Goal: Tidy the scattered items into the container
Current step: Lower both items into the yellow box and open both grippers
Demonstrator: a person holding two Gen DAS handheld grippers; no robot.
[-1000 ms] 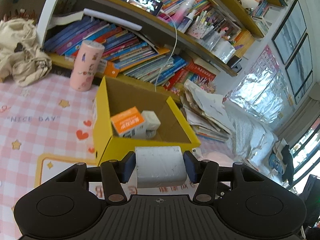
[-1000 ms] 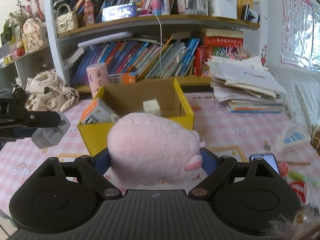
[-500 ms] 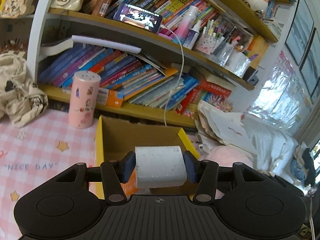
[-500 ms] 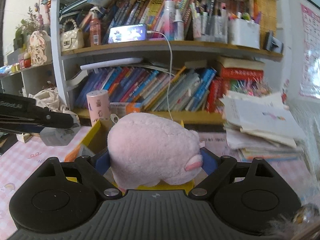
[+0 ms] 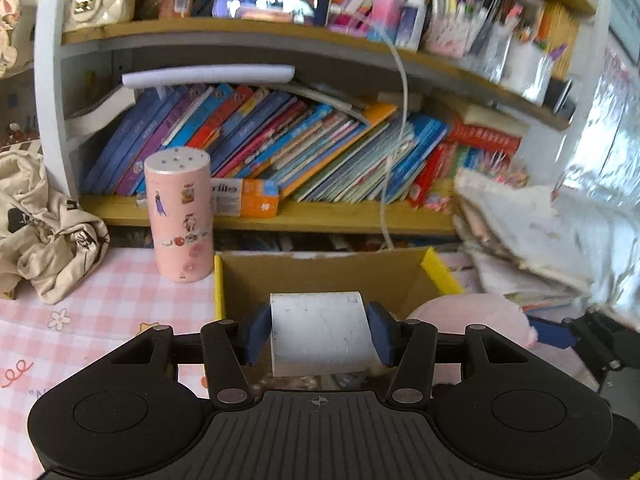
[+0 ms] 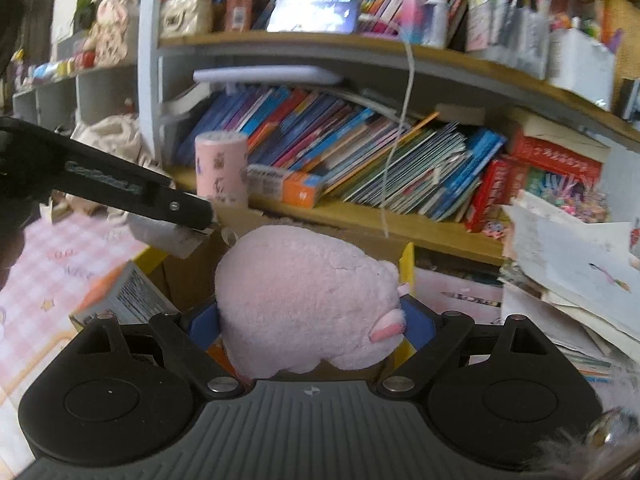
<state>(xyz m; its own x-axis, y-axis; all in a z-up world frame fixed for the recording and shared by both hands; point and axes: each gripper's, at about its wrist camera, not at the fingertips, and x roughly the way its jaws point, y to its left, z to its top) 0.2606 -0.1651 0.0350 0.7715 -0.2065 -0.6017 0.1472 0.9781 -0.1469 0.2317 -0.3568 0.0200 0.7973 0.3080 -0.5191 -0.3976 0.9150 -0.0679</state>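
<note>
A white block (image 5: 320, 334) is clamped between the blue pads of the left gripper (image 5: 318, 336), and just ahead of and below those fingertips the open yellow cardboard box (image 5: 320, 276) is seen. A pink plush toy (image 6: 308, 300) is squeezed in the right gripper (image 6: 310, 320), with the box's yellow edge (image 6: 407, 258) just past its far side. From the right wrist view, the left gripper is seen up and to the left, the block poking out beneath its finger above the box's near corner. An orange-and-white carton (image 6: 128, 294) is already lying inside, low to the left of the right fingertips.

Trouble could be caused by crowding: both loads are held over one small opening, so the grippers could be knocked together. If the block is released near the rim, it may be tipped outside. The plush is bulky and may be caught on the wall or left perched on the carton. The white cable (image 5: 394, 184) hanging beyond the box could be snagged.
</note>
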